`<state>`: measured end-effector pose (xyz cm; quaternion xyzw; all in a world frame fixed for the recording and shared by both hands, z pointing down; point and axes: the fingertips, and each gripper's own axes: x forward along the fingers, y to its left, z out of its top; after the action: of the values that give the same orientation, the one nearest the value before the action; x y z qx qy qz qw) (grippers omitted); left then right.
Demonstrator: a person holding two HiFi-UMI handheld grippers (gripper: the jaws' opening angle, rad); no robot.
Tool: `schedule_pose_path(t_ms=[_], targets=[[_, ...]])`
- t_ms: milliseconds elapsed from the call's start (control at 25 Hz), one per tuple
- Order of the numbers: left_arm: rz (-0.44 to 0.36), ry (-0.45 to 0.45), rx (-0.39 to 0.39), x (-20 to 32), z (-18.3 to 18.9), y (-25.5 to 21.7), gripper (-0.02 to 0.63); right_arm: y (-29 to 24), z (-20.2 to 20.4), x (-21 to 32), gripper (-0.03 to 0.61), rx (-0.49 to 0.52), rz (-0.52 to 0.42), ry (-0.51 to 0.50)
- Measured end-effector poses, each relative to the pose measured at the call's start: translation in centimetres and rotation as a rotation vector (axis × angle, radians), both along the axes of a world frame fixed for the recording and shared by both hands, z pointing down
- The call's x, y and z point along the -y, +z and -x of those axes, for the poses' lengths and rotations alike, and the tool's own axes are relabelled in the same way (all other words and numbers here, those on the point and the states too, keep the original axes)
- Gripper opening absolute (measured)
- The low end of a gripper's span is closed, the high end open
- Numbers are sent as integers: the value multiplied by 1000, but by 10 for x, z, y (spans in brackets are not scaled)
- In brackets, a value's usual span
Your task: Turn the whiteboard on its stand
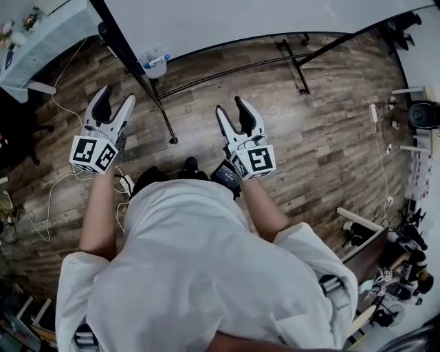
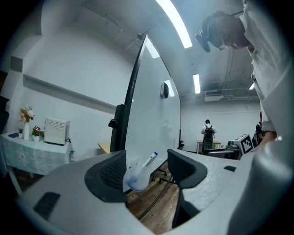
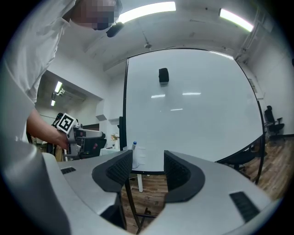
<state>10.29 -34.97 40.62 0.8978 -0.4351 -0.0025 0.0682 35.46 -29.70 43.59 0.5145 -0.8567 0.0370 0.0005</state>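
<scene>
Head view: the whiteboard (image 1: pixel 240 17) fills the top edge, smooth and white. Its black tube stand (image 1: pixel 206 75) spreads legs over the wood-plank floor (image 1: pixel 330 137). The left gripper (image 1: pixel 115 100) and right gripper (image 1: pixel 232 108) point toward it, both short of the board and apart from it, jaws spread with nothing between them. Bare floor lies between the grippers and the stand; cables (image 1: pixel 55 185) trail at the left.

Left gripper view: the jaws of the left gripper (image 2: pixel 147 172) stand released and empty. The whiteboard (image 2: pixel 151 105) rises ahead, seen nearly edge-on along its black frame. A blue-capped marker (image 2: pixel 150 159) sits at its lower edge. A cloth-covered desk (image 2: pixel 32 153) stands far left.

Right gripper view: the right gripper (image 3: pixel 148 172) is likewise released and empty. The whiteboard (image 3: pixel 188 105) faces it broadly, its left edge in line with the gap. A small black block (image 3: pixel 163 75) sits high on the board.
</scene>
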Motion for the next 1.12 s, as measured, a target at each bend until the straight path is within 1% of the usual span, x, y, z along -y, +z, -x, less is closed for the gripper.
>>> schedule_pose_path(t_ms=[240, 400, 520, 760, 960, 1120], targets=[[-9, 20, 23, 47, 20, -3, 272, -2, 16, 18, 204, -10, 5, -6], [-13, 60, 9, 78, 31, 0, 275, -1, 21, 34, 199, -24, 3, 32], [-18, 113, 19, 96, 33, 0, 275, -3, 29, 43, 195, -28, 5, 61], [13, 242, 47, 120, 30, 5, 276, -11, 37, 58, 187, -38, 0, 116], [21, 344, 84, 130, 15, 13, 276, -14, 28, 65, 176, -51, -10, 171], [34, 414, 88, 134, 4, 18, 276, -16, 19, 66, 170, -49, -15, 221]])
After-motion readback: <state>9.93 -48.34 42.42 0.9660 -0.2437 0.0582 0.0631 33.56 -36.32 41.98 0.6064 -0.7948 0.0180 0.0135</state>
